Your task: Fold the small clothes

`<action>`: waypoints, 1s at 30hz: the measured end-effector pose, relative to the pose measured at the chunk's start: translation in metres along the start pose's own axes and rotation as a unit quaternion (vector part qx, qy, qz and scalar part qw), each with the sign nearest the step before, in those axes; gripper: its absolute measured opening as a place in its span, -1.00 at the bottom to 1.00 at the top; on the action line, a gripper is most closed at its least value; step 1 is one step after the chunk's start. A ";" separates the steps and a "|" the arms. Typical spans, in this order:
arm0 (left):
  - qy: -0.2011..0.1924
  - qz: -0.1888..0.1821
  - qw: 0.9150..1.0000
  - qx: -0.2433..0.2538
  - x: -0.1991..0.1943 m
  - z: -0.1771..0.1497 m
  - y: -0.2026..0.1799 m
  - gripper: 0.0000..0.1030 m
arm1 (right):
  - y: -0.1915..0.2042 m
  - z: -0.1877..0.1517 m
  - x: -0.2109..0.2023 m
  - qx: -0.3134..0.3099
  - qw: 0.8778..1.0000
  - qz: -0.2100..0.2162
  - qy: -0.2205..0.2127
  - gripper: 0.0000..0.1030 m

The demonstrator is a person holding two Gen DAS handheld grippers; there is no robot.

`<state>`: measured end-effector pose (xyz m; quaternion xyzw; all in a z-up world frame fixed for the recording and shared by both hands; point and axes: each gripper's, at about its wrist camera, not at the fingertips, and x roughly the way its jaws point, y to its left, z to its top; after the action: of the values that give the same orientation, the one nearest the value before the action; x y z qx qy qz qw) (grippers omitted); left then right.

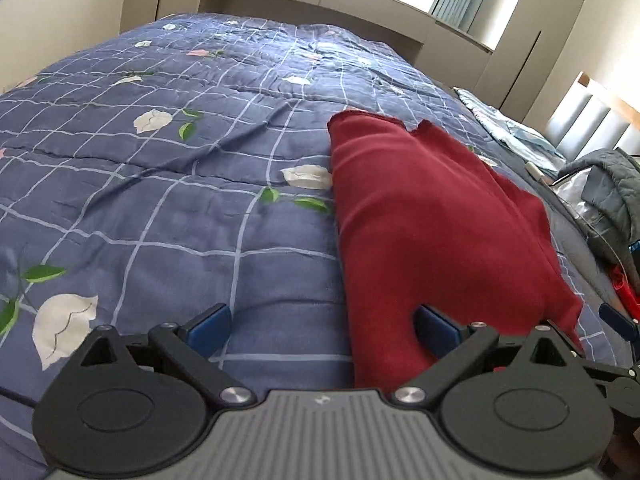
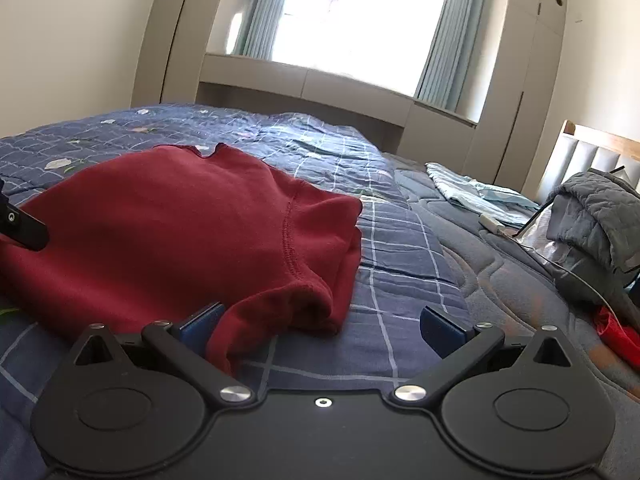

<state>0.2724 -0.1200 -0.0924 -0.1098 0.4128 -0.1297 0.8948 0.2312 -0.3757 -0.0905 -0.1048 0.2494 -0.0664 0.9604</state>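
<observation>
A dark red garment [image 1: 424, 216] lies on the blue checked floral quilt [image 1: 160, 168], folded lengthwise. My left gripper [image 1: 322, 330] is open low over the quilt; the garment's near left edge lies between its blue fingers. In the right wrist view the red garment [image 2: 180, 224] shows a stitched seam and a rolled hem corner near the camera. My right gripper [image 2: 322, 330] is open, with that hem corner lying against its left finger [image 2: 202, 326]. Part of the left gripper [image 2: 20, 228] shows at the left edge.
A light blue folded cloth [image 2: 476, 196] and a small white object [image 2: 492, 222] lie on the grey mattress pad [image 2: 500, 280] to the right. A grey quilted jacket [image 2: 600, 208] and something red [image 2: 616, 336] sit far right. Cabinets and a window stand behind the bed.
</observation>
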 end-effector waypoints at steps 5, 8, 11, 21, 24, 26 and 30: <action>0.000 0.000 1.000 -0.008 -0.007 0.003 0.000 0.96 | -0.015 0.006 -0.018 0.028 0.998 0.033 -0.048 0.99; -0.020 0.012 1.000 0.000 -0.016 0.010 -0.004 0.99 | -0.026 0.020 -0.020 0.047 0.995 0.040 -0.077 0.99; -0.037 0.018 0.999 0.007 -0.019 0.020 -0.009 0.99 | -0.033 0.036 -0.004 0.060 0.994 0.045 -0.074 0.99; -0.035 0.023 0.998 0.035 0.022 0.062 -0.025 0.99 | -0.043 0.052 0.064 0.106 0.994 0.039 -0.012 0.99; -0.034 0.020 0.998 0.046 0.032 0.066 -0.028 0.99 | -0.044 0.043 0.076 0.110 0.993 0.039 0.009 0.99; -0.032 0.018 0.998 0.051 0.039 0.066 -0.029 1.00 | -0.045 0.035 0.081 0.122 0.991 0.042 0.018 0.99; -0.022 0.008 0.999 0.044 0.051 0.062 -0.024 1.00 | -0.048 0.028 0.085 0.143 0.988 0.045 0.026 0.99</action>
<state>0.3480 -0.1535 -0.0820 -0.0699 0.3879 -0.1378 0.9087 0.3149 -0.4325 -0.0943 0.0464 0.2663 -0.0608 0.9608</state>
